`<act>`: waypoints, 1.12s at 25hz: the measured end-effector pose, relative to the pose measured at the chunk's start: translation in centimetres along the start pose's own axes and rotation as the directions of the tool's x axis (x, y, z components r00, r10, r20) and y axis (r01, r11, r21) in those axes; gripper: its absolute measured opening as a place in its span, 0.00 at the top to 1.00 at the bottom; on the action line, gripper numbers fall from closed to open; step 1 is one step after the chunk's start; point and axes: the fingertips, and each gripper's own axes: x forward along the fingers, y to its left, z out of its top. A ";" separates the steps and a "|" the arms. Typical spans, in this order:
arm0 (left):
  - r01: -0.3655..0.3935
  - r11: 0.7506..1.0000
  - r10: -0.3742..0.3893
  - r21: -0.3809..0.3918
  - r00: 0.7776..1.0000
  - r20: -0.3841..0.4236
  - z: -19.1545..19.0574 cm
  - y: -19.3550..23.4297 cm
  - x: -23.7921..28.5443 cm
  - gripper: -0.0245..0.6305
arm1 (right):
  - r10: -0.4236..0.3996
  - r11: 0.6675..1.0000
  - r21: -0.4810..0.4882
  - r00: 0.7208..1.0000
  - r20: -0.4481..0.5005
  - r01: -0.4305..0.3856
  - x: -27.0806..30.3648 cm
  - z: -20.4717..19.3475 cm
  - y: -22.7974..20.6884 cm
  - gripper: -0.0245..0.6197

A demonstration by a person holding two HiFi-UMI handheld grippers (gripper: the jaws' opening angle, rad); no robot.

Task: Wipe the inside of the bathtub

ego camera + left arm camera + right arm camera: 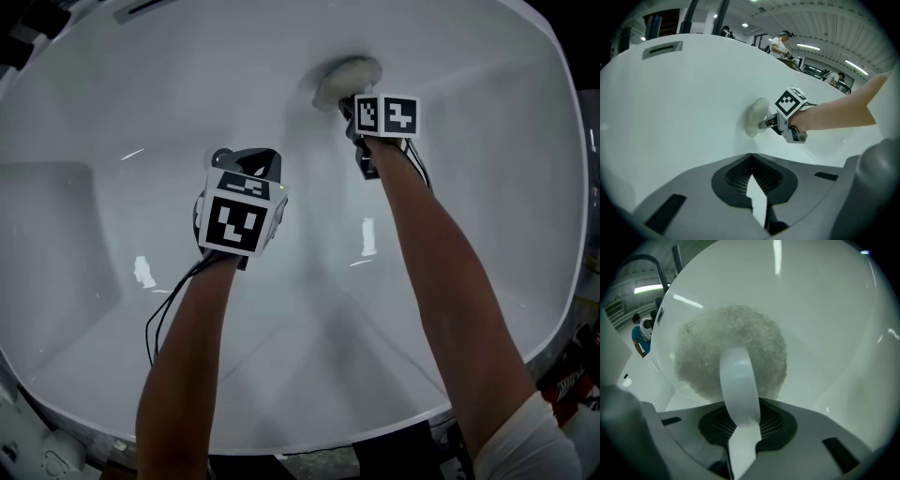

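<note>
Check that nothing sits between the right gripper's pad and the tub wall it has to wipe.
Nothing visible does. The right gripper is shut on the white handle of the pad, which presses straight against the bathtub wall. The left gripper, shut and empty, hangs off to the side, apart from it.

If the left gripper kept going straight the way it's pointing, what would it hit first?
Probably the bare bathtub wall, just left of the wiping pad held by the right gripper; depth is unclear.
</note>
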 end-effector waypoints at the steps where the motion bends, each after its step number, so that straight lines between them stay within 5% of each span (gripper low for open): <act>1: 0.003 1.000 -0.003 -0.006 1.000 0.000 -0.4 0.5 -0.4 0.94 | -0.007 1.000 -0.001 1.000 0.000 0.007 -0.1 0.0 0.5 0.81; 28: 0.048 0.998 -0.048 0.043 0.999 -0.003 1.3 -6.3 4.8 0.94 | -0.142 0.987 0.075 0.989 0.041 0.139 -3.7 -0.4 -14.7 0.81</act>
